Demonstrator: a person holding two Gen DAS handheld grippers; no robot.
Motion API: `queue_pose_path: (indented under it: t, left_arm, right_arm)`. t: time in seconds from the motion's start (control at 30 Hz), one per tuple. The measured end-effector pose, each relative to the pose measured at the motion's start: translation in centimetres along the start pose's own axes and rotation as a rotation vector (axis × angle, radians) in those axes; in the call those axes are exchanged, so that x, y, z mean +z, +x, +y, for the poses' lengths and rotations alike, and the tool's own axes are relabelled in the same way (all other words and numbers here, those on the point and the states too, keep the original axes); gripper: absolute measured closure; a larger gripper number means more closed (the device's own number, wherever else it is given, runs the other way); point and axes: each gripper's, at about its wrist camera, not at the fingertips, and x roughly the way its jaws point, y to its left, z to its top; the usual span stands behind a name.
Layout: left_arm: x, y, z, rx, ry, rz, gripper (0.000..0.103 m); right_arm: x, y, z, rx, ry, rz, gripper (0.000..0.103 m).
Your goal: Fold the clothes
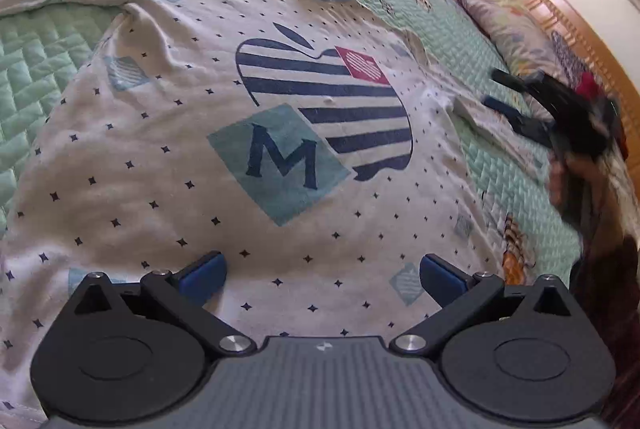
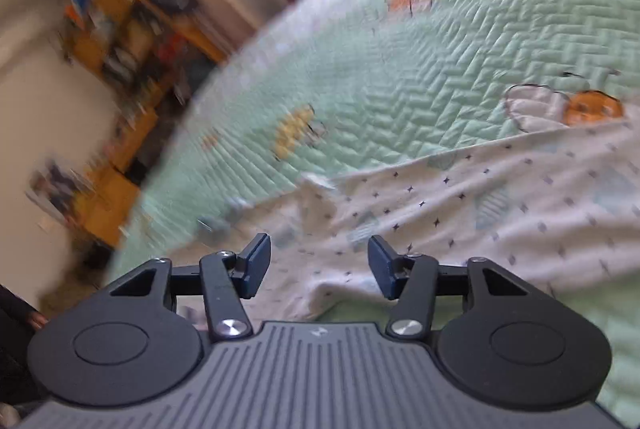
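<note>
Left wrist view: hovering with left gripper (image 1: 322,279) spread wide, empty, over T-shirt (image 1: 280,117) lying flat ahead on quilt (image 1: 48,61), collar farthest; right gripper (image 2: 318,265) parted, empty, over sleeve edge.

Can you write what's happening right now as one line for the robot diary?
shirt: flat on quilt, print up | left gripper: open, empty | right gripper: open, empty, over shirt edge
</note>
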Motion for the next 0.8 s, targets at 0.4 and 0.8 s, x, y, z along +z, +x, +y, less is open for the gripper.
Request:
queue_pose_path:
  t: [0.4, 0.8]
  left_arm:
    - [-0.2, 0.4, -0.4, 0.017, 0.099, 0.014, 0.001]
    - [0.1, 0.2, 0.5, -0.041, 0.063, 0.015, 0.001]
  right_arm:
    - [3.0, 4.6, -2.5, -0.108, 0.108, 0.044, 0.097]
    - [3.2, 6.3, 1.0, 0.009, 0.078, 0.003, 0.093]
